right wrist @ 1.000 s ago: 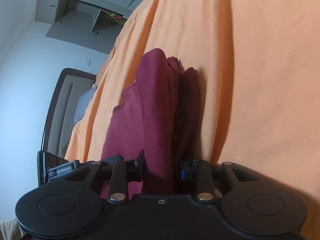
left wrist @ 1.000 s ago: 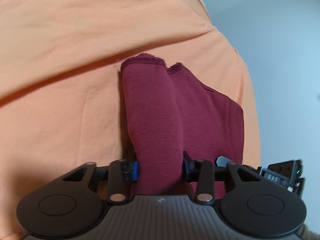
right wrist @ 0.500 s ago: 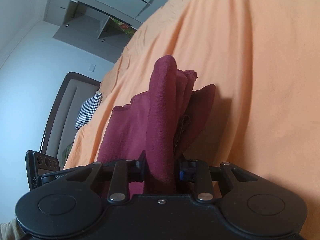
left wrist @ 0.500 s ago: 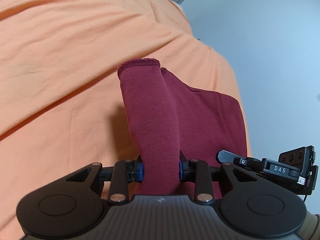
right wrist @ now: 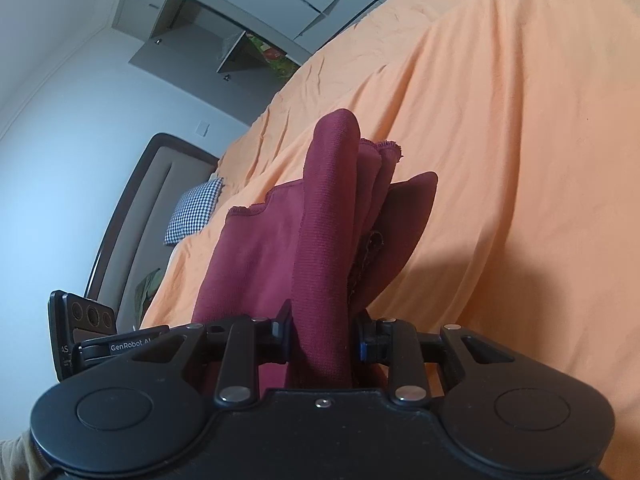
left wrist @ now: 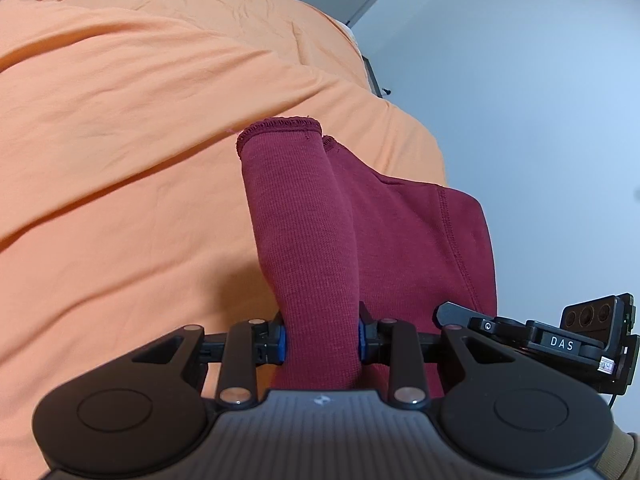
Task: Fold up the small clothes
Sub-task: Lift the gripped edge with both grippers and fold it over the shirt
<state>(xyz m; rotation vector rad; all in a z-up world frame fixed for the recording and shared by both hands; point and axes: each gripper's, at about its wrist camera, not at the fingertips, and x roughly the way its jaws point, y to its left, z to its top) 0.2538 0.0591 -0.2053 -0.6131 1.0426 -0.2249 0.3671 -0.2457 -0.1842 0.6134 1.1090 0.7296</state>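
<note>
A small maroon knit garment hangs lifted above the orange bedsheet. My left gripper is shut on one bunched end of it; its hemmed edge points away from me. My right gripper is shut on the other end of the maroon garment, where several folded layers stick up between the jaws. The cloth spans between the two grippers. Each gripper's body shows at the edge of the other's view.
The orange bedsheet covers the whole bed. A dark headboard and a checked pillow lie at the far end. Grey cabinets and a pale wall stand beyond.
Both grippers have risen and tilted with the garment held. The cloth has lifted further off the sheet, and more wall and room now show.
</note>
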